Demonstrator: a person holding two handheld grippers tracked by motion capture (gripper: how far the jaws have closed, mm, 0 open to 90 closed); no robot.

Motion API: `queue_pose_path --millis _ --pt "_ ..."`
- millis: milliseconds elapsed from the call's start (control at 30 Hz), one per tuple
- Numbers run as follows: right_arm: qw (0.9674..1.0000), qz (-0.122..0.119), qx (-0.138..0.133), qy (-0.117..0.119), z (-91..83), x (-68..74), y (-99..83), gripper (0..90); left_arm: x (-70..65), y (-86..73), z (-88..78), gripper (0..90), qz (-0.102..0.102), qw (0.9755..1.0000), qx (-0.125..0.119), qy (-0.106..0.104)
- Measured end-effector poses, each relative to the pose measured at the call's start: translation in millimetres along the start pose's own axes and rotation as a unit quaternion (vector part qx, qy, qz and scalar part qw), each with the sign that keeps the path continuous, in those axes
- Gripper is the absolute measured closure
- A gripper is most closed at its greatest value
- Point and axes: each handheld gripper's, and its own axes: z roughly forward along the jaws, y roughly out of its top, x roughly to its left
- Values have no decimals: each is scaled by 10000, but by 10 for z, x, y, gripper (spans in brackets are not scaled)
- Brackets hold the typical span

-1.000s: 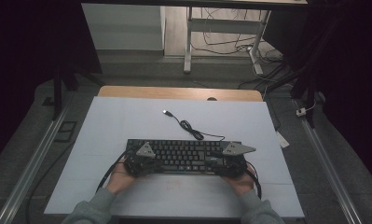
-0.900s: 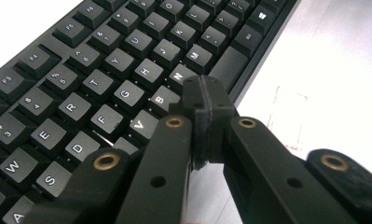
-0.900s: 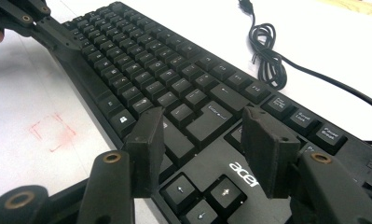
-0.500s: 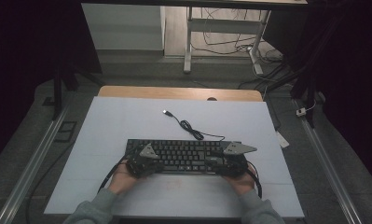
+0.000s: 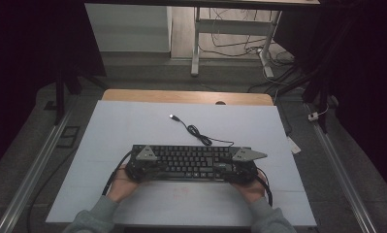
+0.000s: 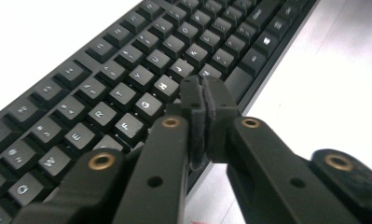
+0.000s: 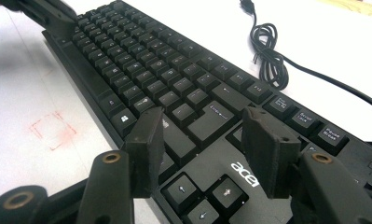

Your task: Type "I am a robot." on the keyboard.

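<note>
Your white bench (image 5: 133,121) carries the black Acer keyboard (image 5: 191,162) at its near edge, its USB cable (image 5: 196,132) coiled behind. Left claw (image 6: 203,100) clenched, just easing apart, on nothing; right claw (image 7: 200,135) released above the keys. Dark room beyond.

Count, high view:

- Keyboards: one, a black Acer keyboard (image 5: 193,162), full layout, lying flat on the worktop (image 5: 133,121).
- Cables on the worktop: one, the keyboard's USB cable (image 5: 198,134), with one loose coil midway and one plug at its far end.
- Handheld grippers: two, the left gripper (image 5: 141,165) and the right gripper (image 5: 242,166), each with two black jaws and one grey three-cornered plate on top.
- Hands: two, one per gripper.
- Red marks: one faint red scribble (image 7: 53,128) on the white surface, just in front of the keyboard.
</note>
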Motion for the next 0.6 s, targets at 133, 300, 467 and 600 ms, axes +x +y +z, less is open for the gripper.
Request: queue_pose_path --millis 133,300,467,600 --pt "10000 -7 4 -8 10 2 -3 490 54 -3 -83 763 -181 9997 -185 11" --pt "10000 5 16 2 16 -4 -8 488 112 -18 -142 662 -373 9988 -297 136" --pt "10000 -27 45 -8 17 3 -6 487 123 -15 -183 567 -453 9979 -387 249" --pt "10000 -27 32 14 21 4 -7 486 126 -5 -204 499 -477 9977 -390 275"
